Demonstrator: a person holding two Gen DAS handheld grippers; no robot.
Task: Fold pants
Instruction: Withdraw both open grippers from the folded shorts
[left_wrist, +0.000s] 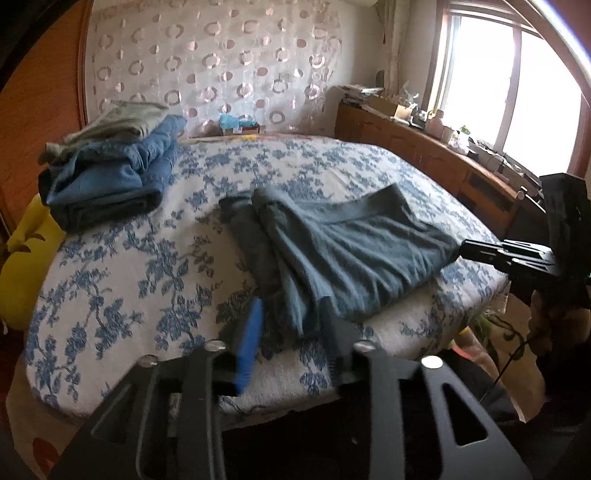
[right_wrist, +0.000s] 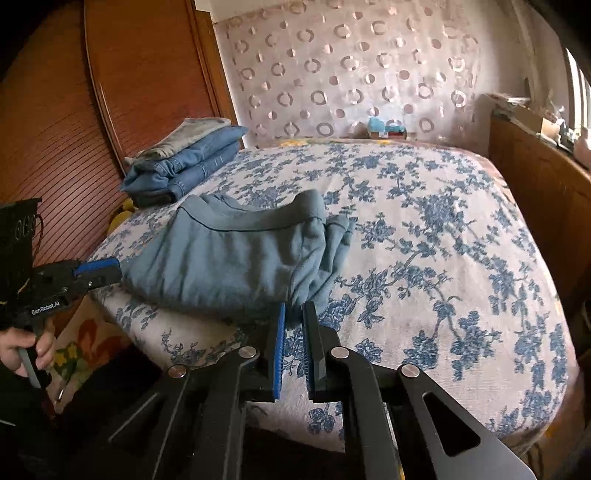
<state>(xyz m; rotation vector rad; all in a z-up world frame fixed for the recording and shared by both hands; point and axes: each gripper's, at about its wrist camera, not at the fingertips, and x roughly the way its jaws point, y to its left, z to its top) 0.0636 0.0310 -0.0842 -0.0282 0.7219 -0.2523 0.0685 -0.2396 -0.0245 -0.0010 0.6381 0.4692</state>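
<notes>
Mid-fold: pants (left_wrist: 332, 243) edge is pinched by right gripper (right_wrist: 293, 314); left gripper (left_wrist: 291, 317) is spread apart just before the hem, which is likely to be grasped next.

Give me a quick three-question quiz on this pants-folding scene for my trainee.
1. True or false: the pants lie on the floor beside the bed.
2. What sits on top of the folded jeans? A) a grey garment B) a yellow pillow C) a cardboard box
3. Fill in: the ____ hand-held gripper has its fingers nearly closed on a fold of the pants at the near edge.

Key:
1. False. They lie on the bed.
2. A
3. Right. The right hand-held gripper has cloth pinched in the narrow gap.
</notes>
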